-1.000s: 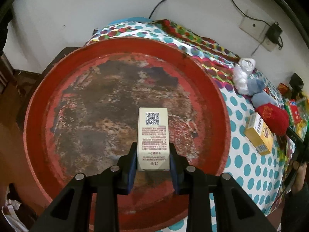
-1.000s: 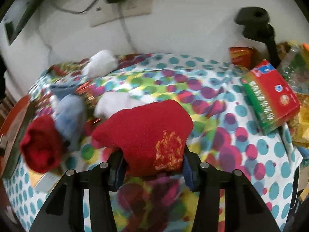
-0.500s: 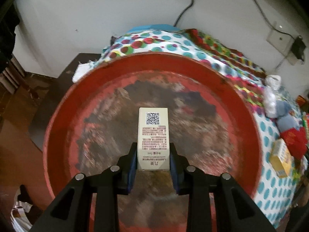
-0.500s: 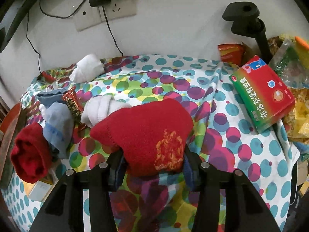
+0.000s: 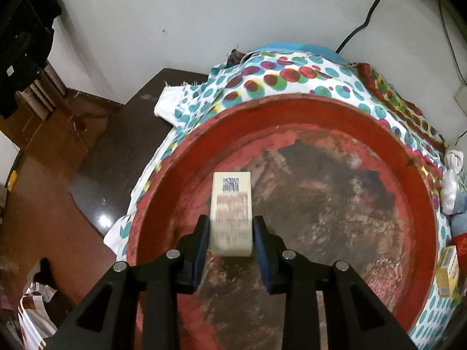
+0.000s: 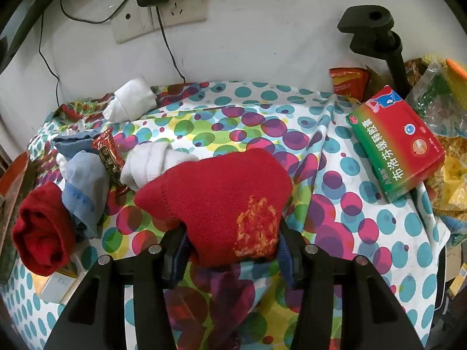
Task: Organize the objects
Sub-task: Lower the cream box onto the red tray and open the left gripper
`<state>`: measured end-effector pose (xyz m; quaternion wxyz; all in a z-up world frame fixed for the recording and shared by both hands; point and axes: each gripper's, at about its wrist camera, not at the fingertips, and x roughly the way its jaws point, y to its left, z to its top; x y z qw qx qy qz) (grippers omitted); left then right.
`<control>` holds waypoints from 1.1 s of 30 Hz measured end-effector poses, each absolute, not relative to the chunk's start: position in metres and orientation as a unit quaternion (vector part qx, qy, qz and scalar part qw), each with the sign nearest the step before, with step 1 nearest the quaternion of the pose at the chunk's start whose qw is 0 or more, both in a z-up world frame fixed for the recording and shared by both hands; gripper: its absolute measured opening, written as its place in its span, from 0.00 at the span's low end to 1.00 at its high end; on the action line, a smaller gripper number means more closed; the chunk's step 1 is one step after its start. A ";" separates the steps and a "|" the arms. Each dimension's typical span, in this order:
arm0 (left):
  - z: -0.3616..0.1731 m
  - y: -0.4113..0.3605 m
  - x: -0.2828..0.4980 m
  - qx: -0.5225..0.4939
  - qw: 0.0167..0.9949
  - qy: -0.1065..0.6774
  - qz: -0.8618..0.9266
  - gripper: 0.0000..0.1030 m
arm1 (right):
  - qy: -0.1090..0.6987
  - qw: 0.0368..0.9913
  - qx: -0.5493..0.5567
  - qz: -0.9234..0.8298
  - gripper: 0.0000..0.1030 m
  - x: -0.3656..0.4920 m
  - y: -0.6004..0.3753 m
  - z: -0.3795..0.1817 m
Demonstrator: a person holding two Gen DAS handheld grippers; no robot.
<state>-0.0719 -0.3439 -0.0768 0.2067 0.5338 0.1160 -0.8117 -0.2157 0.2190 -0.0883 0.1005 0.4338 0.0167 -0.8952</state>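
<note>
My left gripper [image 5: 230, 230] is shut on a small cream box [image 5: 231, 204] with a QR code on top. It holds the box over the left part of a worn round red tray [image 5: 292, 102]. In the right wrist view my right gripper [image 6: 230, 233] is shut on a rolled red sock [image 6: 221, 192] with orange embroidery. The sock hangs just above the polka-dot cloth [image 6: 335, 233]; I cannot tell whether it touches the cloth.
On the cloth to the left lie another red sock [image 6: 41, 230], blue socks [image 6: 84, 183], two white socks [image 6: 151, 163], a candy wrapper [image 6: 109, 154] and a yellow box [image 5: 448, 271]. To the right are a green-red medicine box [image 6: 397, 143] and a black stand [image 6: 376, 29].
My left gripper has carried the cream box leftward over the tray, so the tray's left rim and the dark floor now show. The right gripper keeps its hold on the red sock.
</note>
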 end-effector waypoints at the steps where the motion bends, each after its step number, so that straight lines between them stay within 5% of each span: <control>1: -0.078 -0.344 -0.068 0.536 0.209 0.115 -0.810 0.31 | 0.018 0.100 0.434 -0.895 0.47 -0.216 0.219 -0.088; 5: -0.080 -0.342 -0.058 0.536 0.207 0.118 -0.810 0.39 | 0.020 0.099 0.434 -0.895 0.47 -0.216 0.218 -0.089; 20: -0.054 -0.295 -0.018 0.517 0.182 0.148 -0.823 0.39 | 0.048 0.082 0.428 -0.899 0.47 -0.214 0.211 -0.090; 33: -0.020 -0.292 -0.011 0.533 0.177 0.087 -0.823 0.39 | 0.021 0.060 0.452 -0.890 0.42 -0.214 0.207 -0.082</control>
